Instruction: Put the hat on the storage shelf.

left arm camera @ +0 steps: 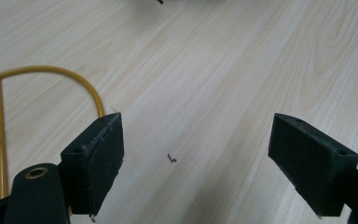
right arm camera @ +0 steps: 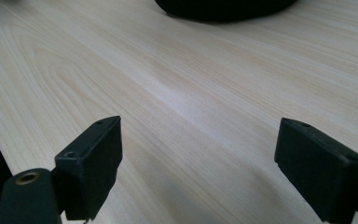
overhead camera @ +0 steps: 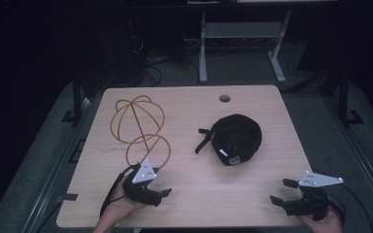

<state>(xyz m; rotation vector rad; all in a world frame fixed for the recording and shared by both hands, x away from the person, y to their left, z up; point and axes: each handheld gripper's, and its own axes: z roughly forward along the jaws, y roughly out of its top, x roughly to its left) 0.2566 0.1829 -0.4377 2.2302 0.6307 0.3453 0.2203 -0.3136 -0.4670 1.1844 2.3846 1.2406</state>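
- Light wood bench (overhead camera: 189,194), round cable hole (overhead camera: 224,98) near far edge.
- Black cap (overhead camera: 237,138) right of centre, lying inside-up, white label toward the person; strap (overhead camera: 203,141) trails left.
- Yellow wire frame (overhead camera: 138,126) left of centre: ball-shaped cage at far end, ring base at near end, long axis running far-left to near-right.
- Left claw (overhead camera: 162,194) near-left, just beside the ring base, not touching; jaws spread, nothing between.
- Right claw (overhead camera: 282,191) near-right corner, well apart from the cap, jaws spread, empty, pointing left.
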